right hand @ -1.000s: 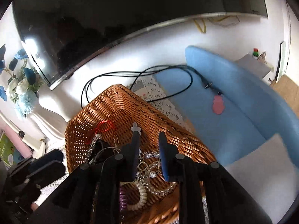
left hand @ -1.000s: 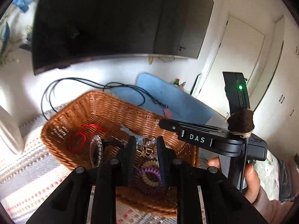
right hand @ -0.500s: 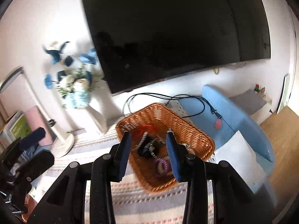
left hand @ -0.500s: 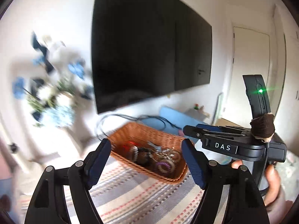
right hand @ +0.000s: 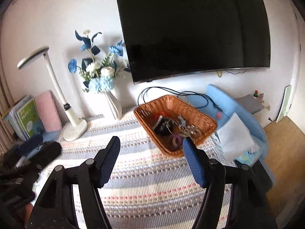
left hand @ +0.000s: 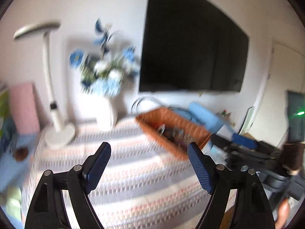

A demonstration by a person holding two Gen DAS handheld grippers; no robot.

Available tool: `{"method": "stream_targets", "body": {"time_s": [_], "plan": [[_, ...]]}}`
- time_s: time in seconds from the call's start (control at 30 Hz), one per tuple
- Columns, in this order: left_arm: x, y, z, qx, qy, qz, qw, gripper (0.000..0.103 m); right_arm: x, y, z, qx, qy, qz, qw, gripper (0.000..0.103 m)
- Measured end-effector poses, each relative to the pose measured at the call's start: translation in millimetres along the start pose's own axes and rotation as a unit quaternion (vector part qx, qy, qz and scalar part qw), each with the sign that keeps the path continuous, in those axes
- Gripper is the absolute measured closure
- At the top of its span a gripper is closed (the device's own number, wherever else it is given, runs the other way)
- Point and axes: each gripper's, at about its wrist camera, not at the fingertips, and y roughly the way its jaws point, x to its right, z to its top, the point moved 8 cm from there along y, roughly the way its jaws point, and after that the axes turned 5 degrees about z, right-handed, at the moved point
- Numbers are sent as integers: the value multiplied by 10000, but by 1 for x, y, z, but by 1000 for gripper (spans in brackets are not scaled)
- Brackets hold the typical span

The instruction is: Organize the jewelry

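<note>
A brown wicker basket point(right hand: 198, 114) sits on the striped cloth near the wall and holds a heap of jewelry point(right hand: 171, 127): chains, a dark piece and a purple coil ring. It also shows, blurred, in the left wrist view point(left hand: 171, 118). My left gripper point(left hand: 148, 152) is open and empty, raised above the cloth, well short of the basket. My right gripper point(right hand: 150, 148) is open and empty, also back from the basket. The right gripper's body shows at the right of the left wrist view point(left hand: 247, 148).
A striped cloth point(right hand: 143, 171) covers the table. A white vase of blue flowers point(right hand: 112, 103), a white desk lamp point(right hand: 72, 127), books and a pink box point(right hand: 47, 112) stand along the wall. A TV point(right hand: 190, 28) hangs above. A blue cushion point(right hand: 238, 110) lies right of the basket.
Both grippers have pulled back and up from inside the basket and opened wide. The basket now looks small and far. The left wrist view has swung left.
</note>
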Motion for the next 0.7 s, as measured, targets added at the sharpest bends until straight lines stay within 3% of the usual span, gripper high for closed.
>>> {"method": "stream_targets", "body": {"time_s": [0.2, 0.33, 0.7], "plan": [[-12, 8, -35, -34, 116, 951, 9954, 20, -7, 3, -17, -111, -53, 72, 9999, 32], [-15, -3, -39, 194, -73, 915, 9956, 20, -12, 2, -21, -91, -173, -65, 9998, 32], [-17, -9, -42, 226, -57, 845, 9962, 20, -18, -1, -26, -85, -325, -213, 9992, 32]]}}
